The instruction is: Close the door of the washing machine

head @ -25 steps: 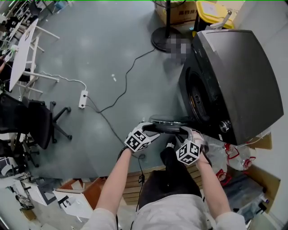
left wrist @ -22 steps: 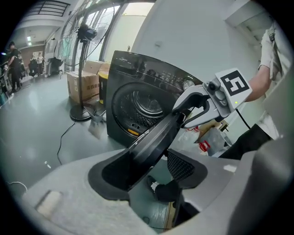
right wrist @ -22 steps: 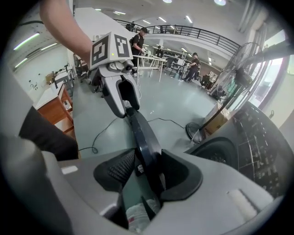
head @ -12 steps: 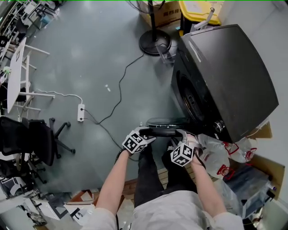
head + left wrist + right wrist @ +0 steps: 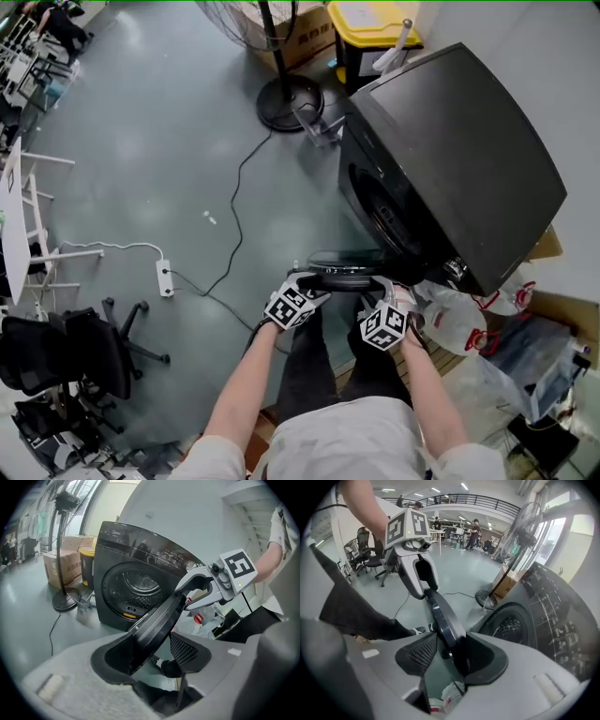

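A dark front-loading washing machine point(image 5: 459, 159) stands at the right, its drum opening point(image 5: 380, 216) uncovered. Its round door point(image 5: 342, 265) is swung out toward me. My left gripper point(image 5: 314, 275) straddles the door's outer rim from the left and my right gripper point(image 5: 380, 279) from the right. In the left gripper view the door point(image 5: 154, 625) lies against one jaw of the left gripper point(image 5: 150, 653), with a gap at the other pad. In the right gripper view the door point(image 5: 440, 616) sits likewise in the right gripper point(image 5: 452, 656). Both grippers are open around the rim.
A standing fan's base point(image 5: 291, 101), a cardboard box point(image 5: 305, 33) and a yellow bin point(image 5: 370, 23) are beyond the machine. A cable and power strip point(image 5: 164, 278) lie on the floor at left, near an office chair point(image 5: 75, 352). Plastic bags point(image 5: 459, 328) sit at right.
The head view has shifted, so the machine now sits lower and more central. Both grippers have stayed at the door's rim, and the door's angle looks much the same.
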### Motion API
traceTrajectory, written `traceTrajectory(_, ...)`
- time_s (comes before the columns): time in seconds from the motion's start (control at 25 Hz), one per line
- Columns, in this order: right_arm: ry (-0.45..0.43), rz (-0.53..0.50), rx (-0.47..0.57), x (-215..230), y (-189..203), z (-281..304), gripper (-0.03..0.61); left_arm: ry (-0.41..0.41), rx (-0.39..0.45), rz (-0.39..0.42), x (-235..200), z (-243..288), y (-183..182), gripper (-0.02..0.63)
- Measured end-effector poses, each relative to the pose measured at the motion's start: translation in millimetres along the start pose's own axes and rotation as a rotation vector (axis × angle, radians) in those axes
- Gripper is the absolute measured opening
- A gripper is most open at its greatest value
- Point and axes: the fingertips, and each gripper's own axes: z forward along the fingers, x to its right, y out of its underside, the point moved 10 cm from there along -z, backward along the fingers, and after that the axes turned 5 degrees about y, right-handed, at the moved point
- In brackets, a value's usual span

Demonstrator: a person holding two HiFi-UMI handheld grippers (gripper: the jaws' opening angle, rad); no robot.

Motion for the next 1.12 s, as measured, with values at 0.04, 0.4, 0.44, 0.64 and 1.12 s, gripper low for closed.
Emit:
traceTrajectory(0.04,0.011,0.024,-0.014,1.8,-2.0,1.7,0.187,0.011,-0.014,0.014,-4.9,0.9,-5.0,0.245)
traceTrajectory(0.4,0.090,0.182,-0.072,26.9,-21.0,16.2,0.190,0.118,-0.093,0.124,-53.1,4.0,-51.2,0.242)
traceTrajectory(0.44,0.101,0.198,-0.076,29.8,-23.0,18.2,0.190,0.128,-0.102,0.136,-58.2,4.8,-56.4,0.241)
traceTrajectory(0.64,0.143,0.276,-0.100,44.7,-25.8,24.9,0.190,0.170,-0.144,0.201,-76.5,15.0,-82.0,0.241)
traceTrajectory(1.12,0.278,0.421,-0.051,77.9,-26.8,27.3,0.190,0.135,-0.028,0.379,-103.8,34.9,-126.7,0.271)
